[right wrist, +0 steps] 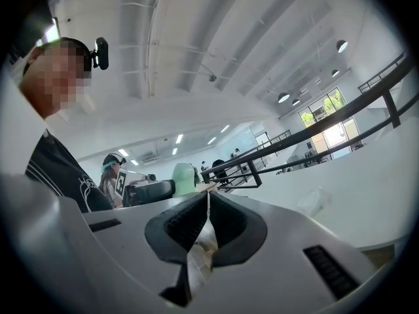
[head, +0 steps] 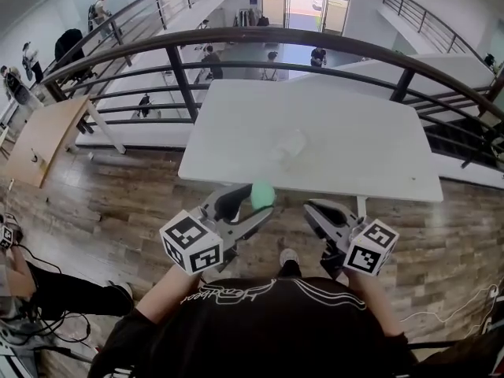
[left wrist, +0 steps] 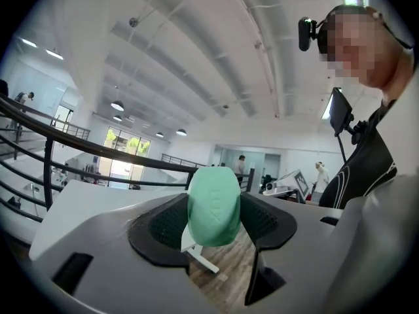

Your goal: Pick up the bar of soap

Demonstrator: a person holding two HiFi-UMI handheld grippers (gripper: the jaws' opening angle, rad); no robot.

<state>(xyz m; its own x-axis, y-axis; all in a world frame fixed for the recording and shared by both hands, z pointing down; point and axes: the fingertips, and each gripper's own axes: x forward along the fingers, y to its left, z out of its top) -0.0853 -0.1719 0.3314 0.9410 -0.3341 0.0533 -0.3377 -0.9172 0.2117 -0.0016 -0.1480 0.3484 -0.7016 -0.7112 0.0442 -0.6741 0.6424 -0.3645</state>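
The left gripper (head: 253,205) is clenched on the green bar of soap (head: 262,194), which stands on end between the two dark pads and pokes out past the jaw tips. It is held in the air just off the near edge of the white table (head: 354,148), over the wooden floor (head: 118,203). The right gripper (head: 316,209) hangs beside it, also just short of that near edge, its jaws pressed together with nothing between them. A small pale object (head: 290,144) lies near the table's middle.
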